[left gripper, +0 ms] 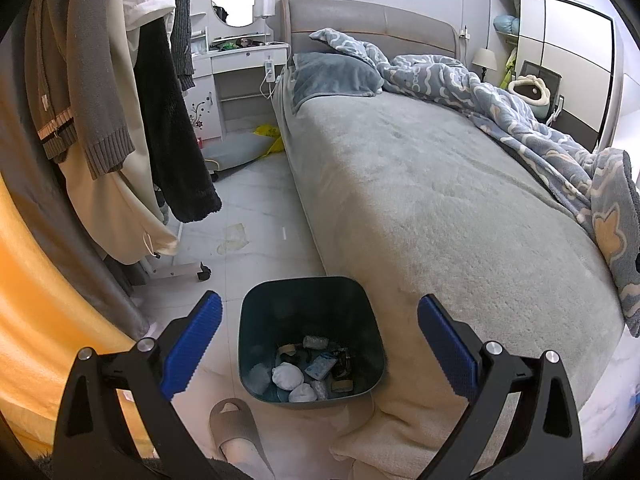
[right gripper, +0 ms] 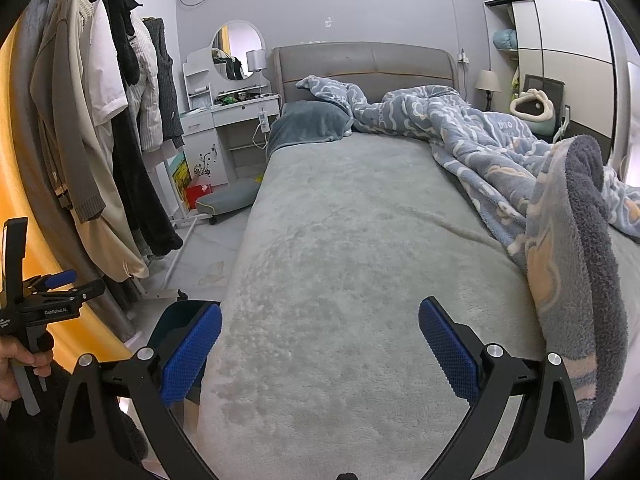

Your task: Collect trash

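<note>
A dark teal trash bin (left gripper: 256, 320) stands on the floor against the bed's left side, holding crumpled white tissues (left gripper: 287, 376) and several wrappers. My left gripper (left gripper: 319, 344) is open and empty, hovering above the bin. My right gripper (right gripper: 320, 350) is open and empty above the grey bed cover (right gripper: 340, 260). The bin's rim (right gripper: 182, 316) shows partly behind my right gripper's left finger. A crumpled scrap (left gripper: 234, 237) lies on the floor beside the bed, and a yellow bag (left gripper: 269, 133) lies near the dresser.
A clothes rack with hanging coats (left gripper: 120, 100) stands on the left, its wheeled base (left gripper: 202, 272) near the bin. A grey slipper (left gripper: 236, 428) lies below the bin. A blue patterned blanket (right gripper: 520, 168) is bunched on the bed's right. A white dresser (right gripper: 232, 128) stands at the back.
</note>
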The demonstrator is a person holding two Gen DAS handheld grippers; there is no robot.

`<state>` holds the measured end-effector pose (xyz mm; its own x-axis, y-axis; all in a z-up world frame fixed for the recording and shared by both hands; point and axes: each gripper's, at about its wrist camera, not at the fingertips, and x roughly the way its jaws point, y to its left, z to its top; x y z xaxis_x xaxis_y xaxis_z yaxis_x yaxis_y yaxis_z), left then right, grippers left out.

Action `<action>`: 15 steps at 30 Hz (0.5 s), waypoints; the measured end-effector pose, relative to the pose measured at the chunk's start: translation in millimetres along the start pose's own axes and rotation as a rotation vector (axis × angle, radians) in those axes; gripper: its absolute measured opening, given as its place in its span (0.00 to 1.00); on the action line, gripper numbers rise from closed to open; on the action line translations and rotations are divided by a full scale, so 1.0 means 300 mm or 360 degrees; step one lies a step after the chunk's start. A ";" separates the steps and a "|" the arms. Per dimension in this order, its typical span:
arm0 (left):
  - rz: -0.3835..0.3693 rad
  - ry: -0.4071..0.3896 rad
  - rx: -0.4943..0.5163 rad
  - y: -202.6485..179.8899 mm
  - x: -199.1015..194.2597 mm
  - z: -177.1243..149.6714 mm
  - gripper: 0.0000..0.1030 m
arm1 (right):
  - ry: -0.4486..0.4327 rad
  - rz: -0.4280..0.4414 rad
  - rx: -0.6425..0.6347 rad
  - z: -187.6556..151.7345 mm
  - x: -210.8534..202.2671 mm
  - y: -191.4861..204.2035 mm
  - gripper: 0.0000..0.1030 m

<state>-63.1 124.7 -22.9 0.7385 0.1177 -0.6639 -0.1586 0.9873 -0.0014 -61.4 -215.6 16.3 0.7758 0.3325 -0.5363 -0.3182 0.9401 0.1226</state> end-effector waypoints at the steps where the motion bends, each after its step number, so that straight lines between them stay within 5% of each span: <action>1: 0.0001 0.0001 0.0000 -0.001 0.000 0.000 0.97 | 0.0002 0.0001 0.0000 0.001 0.002 0.001 0.97; 15: -0.0003 0.0005 0.0000 -0.002 -0.003 0.006 0.97 | 0.0003 -0.0002 -0.0001 -0.002 0.001 0.007 0.97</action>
<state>-62.5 124.0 -21.0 0.7366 0.1154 -0.6664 -0.1572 0.9876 -0.0027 -62.1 -213.7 16.1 0.7751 0.3313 -0.5379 -0.3176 0.9404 0.1216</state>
